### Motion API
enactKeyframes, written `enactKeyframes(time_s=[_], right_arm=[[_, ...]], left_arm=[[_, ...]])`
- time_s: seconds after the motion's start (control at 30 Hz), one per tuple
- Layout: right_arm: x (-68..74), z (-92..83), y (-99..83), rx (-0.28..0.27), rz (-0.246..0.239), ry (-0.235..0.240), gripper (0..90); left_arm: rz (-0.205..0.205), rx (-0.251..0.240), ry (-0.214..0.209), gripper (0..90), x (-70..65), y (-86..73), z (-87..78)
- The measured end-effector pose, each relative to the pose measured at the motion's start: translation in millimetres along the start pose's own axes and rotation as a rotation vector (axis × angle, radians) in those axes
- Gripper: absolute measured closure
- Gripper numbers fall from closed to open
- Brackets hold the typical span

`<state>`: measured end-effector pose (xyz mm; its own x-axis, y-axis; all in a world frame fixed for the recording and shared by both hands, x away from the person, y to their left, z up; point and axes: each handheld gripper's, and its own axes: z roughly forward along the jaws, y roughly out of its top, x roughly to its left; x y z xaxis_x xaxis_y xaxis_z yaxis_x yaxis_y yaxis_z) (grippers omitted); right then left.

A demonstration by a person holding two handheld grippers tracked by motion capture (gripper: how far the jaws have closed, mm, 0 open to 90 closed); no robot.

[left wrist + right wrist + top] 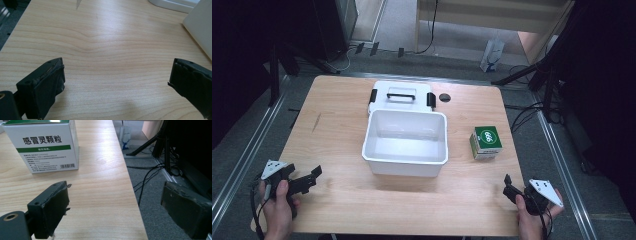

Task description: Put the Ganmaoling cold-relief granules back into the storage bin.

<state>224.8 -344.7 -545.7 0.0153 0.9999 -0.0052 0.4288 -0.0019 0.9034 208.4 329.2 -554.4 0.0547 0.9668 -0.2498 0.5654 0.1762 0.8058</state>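
I see bare table (337, 130) left of the white bin (406, 142); on its right, the green-and-white box (486, 142) narrows my passage toward the edge.

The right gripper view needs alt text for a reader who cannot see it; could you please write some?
A green-and-white medicine box stands on the wooden table near its edge, ahead of the open right gripper. Beyond the edge, cables lie on the grey floor.
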Motion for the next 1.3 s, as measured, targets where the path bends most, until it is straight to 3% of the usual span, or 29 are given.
enactKeyframes(time_s=[0.23, 0.33, 0.57, 0.6, 0.7, 0.73, 0.77, 0.8, 0.83, 0.87, 0.97, 1.0, 1.07, 1.1, 1.3], right_arm=[[1.0, 0.9, 0.6, 0.012, -0.004, 0.002, 7.9], [5.6, 5.2, 6.7, 0.062, -0.055, -0.009, 7.5], [10.6, 9.4, 26.3, 0.141, -0.079, 0.043, 7.2], [13.9, 12.9, 35.3, 0.211, -0.1, 0.044, 7.2], [15.8, 15.0, 41.6, 0.25, -0.111, 0.062, 6.4], [19.7, 18.0, 51.8, 0.31, -0.136, 0.09, 5.1], [19.7, 18.0, 51.8, 0.31, -0.136, 0.09, 5.1], [22.7, 21.2, 62.0, 0.37, -0.158, 0.117, 3.6], [22.7, 21.2, 62.0, 0.37, -0.158, 0.117, 3.6], [25.8, 27.3, 73.9, 0.473, -0.165, 0.137, 2.4], [27.9, 35.2, 88.7, 0.594, -0.114, 0.152, 0.3], [30.3, 39.2, 95.3, 0.641, -0.129, 0.155, 0.0], [32.6, 42.1, 100.3, 0.667, -0.154, 0.149, 0.0], [37.5, 47.5, 109.9, 0.716, -0.171, 0.151, 0.0], [52.0, 61.2, 134.3, 0.832, -0.169, 0.157, 0.0]], left_arm=[[-0.001, 0.0, 0.001, 0.6, 0.1, 0.0, 0.0], [-0.003, 0.0, 0.001, 0.6, 0.2, 0.0, -0.1], [-0.001, 0.001, -0.002, 0.6, 0.6, -0.1, -0.4], [-0.001, 0.0, -0.002, 0.6, 0.7, -0.1, -0.3], [0.0, 0.0, -0.002, 0.6, 1.0, -0.1, -0.4], [0.0, 0.0, -0.003, 0.6, 1.0, -0.2, -0.4], [0.0, 0.0, -0.003, 0.6, 1.0, -0.2, -0.4], [-0.001, 0.0, -0.004, 0.6, 1.1, -0.1, -0.3], [-0.001, 0.0, -0.004, 0.6, 1.1, -0.1, -0.3], [-0.004, 0.002, -0.004, 0.6, 0.9, -0.1, -0.2], [-0.005, 0.001, -0.006, 0.6, 1.0, -0.2, -0.1], [-0.005, 0.001, -0.006, 0.6, 1.1, -0.2, -0.1], [-0.004, 0.001, -0.006, 0.6, 1.1, -0.2, -0.2], [-0.002, 0.002, -0.006, 0.6, 1.3, -0.1, -0.3], [-0.003, 0.001, -0.007, 0.6, 1.5, -0.1, -0.3]])
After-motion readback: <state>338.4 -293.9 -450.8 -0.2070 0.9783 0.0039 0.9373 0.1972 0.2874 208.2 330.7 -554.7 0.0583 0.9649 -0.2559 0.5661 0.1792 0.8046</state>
